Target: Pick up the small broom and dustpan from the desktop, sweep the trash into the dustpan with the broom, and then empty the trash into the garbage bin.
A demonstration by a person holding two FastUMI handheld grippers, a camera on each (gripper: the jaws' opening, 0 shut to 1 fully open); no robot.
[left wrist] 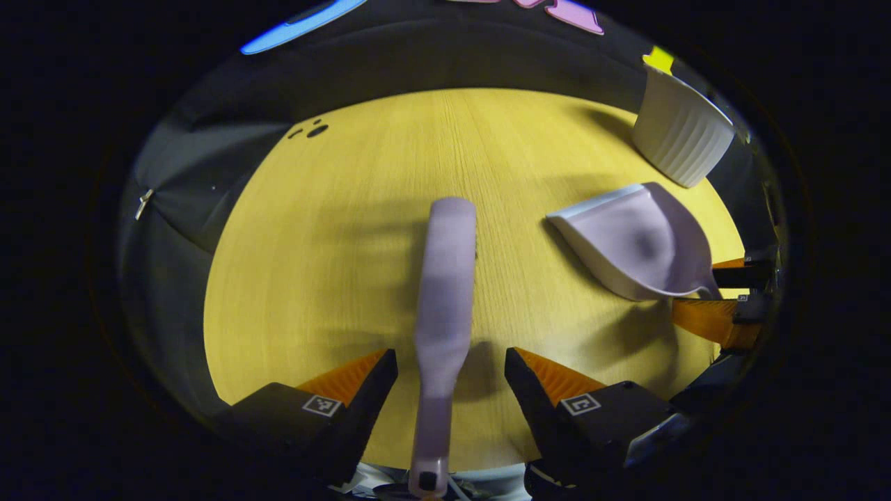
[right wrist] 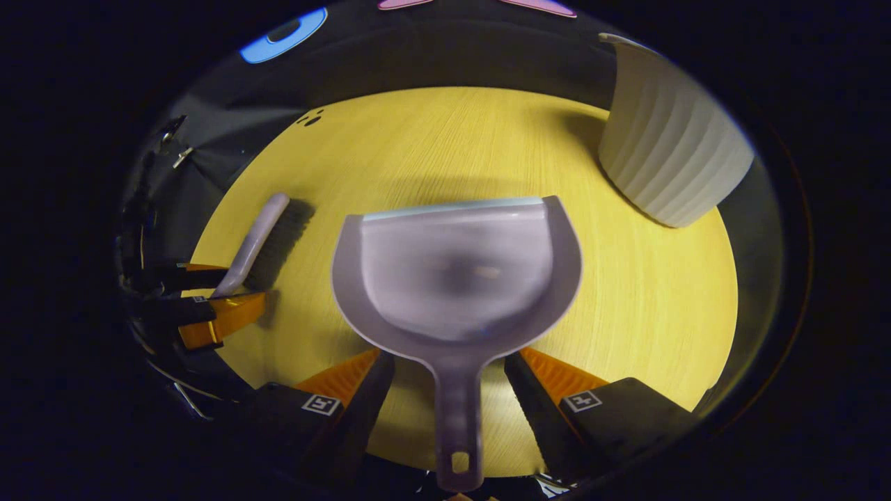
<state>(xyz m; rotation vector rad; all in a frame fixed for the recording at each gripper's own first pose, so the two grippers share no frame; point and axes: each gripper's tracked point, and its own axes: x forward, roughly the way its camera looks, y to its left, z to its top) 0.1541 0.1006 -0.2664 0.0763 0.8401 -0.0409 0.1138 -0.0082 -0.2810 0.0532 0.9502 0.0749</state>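
No readable text, label, brand or number stands on anything here.

Lilac broom and dustpan, yellow wood-grain desktop, white ribbed bin

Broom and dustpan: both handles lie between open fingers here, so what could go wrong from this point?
1. The left gripper straddles the broom handle with gaps on both sides; closing off-centre may twist or drop it.
2. The right gripper brackets the dustpan at its narrow neck, so the pan might tip forward when lifted.
3. The bin stands close beside the dustpan and could be knocked.
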